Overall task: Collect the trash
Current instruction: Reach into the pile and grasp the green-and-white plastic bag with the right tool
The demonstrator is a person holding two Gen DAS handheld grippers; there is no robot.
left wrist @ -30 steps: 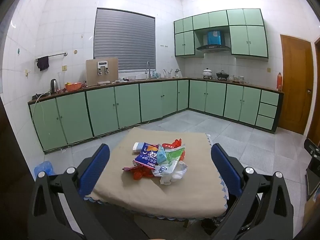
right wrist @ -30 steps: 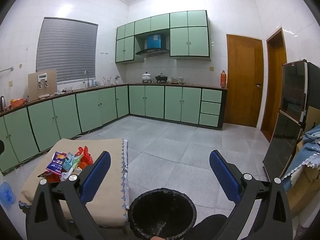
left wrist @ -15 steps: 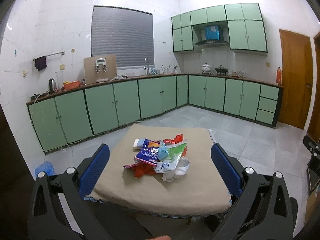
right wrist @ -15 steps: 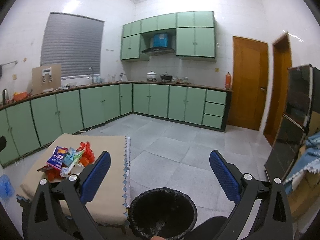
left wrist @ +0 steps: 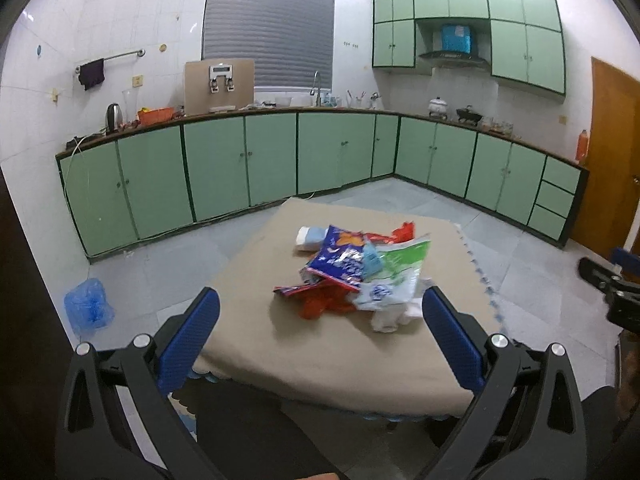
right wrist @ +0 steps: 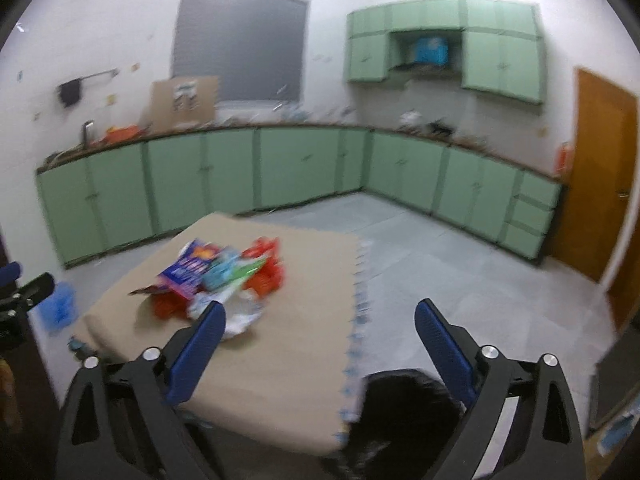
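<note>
A heap of trash (left wrist: pixel 356 276) lies on a low table with a beige cloth (left wrist: pixel 328 352): a blue snack bag, a green and white bag, red wrappers, white crumpled plastic. My left gripper (left wrist: pixel 320 308) is open and empty, just short of the table's near edge. In the blurred right wrist view the heap (right wrist: pixel 224 276) sits left of centre. My right gripper (right wrist: pixel 320 320) is open and empty above the table's right part. A black-lined trash bin (right wrist: pixel 408 404) stands on the floor by the table's right corner, under the right gripper.
Green kitchen cabinets (left wrist: pixel 280 160) run along the back and right walls. A blue plastic bag (left wrist: pixel 88 308) lies on the floor left of the table. An orange door (left wrist: pixel 612 152) is at the right. Grey tiled floor (right wrist: pixel 460 264) surrounds the table.
The right gripper has swung left, from facing the bin and open floor to facing the table and the heap. The left gripper has moved a little closer to the table.
</note>
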